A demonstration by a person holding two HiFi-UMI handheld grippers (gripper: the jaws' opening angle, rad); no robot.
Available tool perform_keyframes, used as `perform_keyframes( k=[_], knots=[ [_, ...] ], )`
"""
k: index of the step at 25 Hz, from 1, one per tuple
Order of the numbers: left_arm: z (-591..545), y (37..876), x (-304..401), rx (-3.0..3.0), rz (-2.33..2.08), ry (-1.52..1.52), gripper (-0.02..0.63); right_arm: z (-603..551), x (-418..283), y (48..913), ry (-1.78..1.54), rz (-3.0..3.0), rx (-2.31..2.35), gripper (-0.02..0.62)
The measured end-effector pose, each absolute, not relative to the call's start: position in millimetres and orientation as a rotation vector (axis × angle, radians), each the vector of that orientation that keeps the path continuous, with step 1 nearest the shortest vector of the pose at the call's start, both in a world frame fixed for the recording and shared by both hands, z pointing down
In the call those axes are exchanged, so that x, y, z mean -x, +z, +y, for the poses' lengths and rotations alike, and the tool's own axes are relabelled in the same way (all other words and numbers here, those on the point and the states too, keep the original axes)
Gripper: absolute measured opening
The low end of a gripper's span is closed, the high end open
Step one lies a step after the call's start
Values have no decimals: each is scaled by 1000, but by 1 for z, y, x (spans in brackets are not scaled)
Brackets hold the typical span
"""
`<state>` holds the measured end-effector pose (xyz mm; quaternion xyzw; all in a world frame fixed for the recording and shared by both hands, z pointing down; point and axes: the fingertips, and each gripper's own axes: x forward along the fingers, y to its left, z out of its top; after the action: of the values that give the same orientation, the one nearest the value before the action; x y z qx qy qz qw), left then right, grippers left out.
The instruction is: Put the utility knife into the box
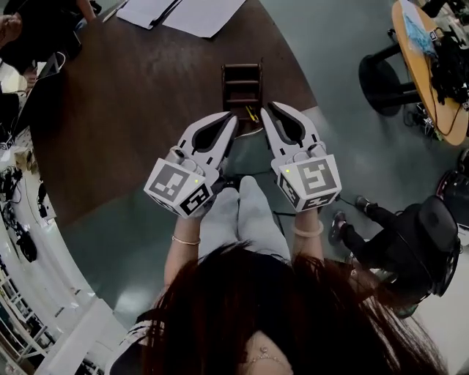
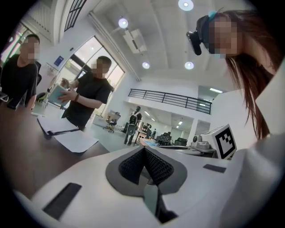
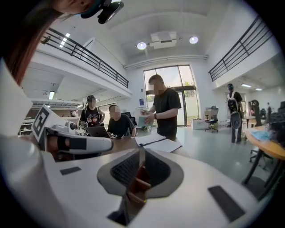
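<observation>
1. Head view looks steeply down on a seated person who holds both tools above their lap, at the near edge of a dark brown table [image 1: 132,102].
2. Left gripper [image 1: 231,121] and right gripper [image 1: 267,111] lie side by side, tips pointing away from the person toward a brown wooden box [image 1: 242,82] on the table edge.
3. Utility knife [image 1: 251,113] shows only as a thin yellow sliver in the box's nearest compartment, between the two tips. It is too small to make out in detail.
4. Left gripper view shows its jaws closed, black ridged pads [image 2: 133,164] pressed together with nothing between them.
5. Right gripper view shows its jaws closed too, gripping nothing, with the box's brown dividers visible through the slit below the pads.
6. White papers [image 1: 183,11] lie at the table's far side.
</observation>
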<state>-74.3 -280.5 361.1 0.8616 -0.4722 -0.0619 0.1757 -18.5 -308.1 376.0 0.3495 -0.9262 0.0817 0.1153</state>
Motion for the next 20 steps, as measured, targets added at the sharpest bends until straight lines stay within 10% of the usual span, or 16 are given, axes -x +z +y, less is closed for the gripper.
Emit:
perform_keyframes(
  k=[20],
  knots=[
    [-269,264,73,-2653,-1408,-175,0,-274,23,268,-23,-2854,-1012,15]
  ],
)
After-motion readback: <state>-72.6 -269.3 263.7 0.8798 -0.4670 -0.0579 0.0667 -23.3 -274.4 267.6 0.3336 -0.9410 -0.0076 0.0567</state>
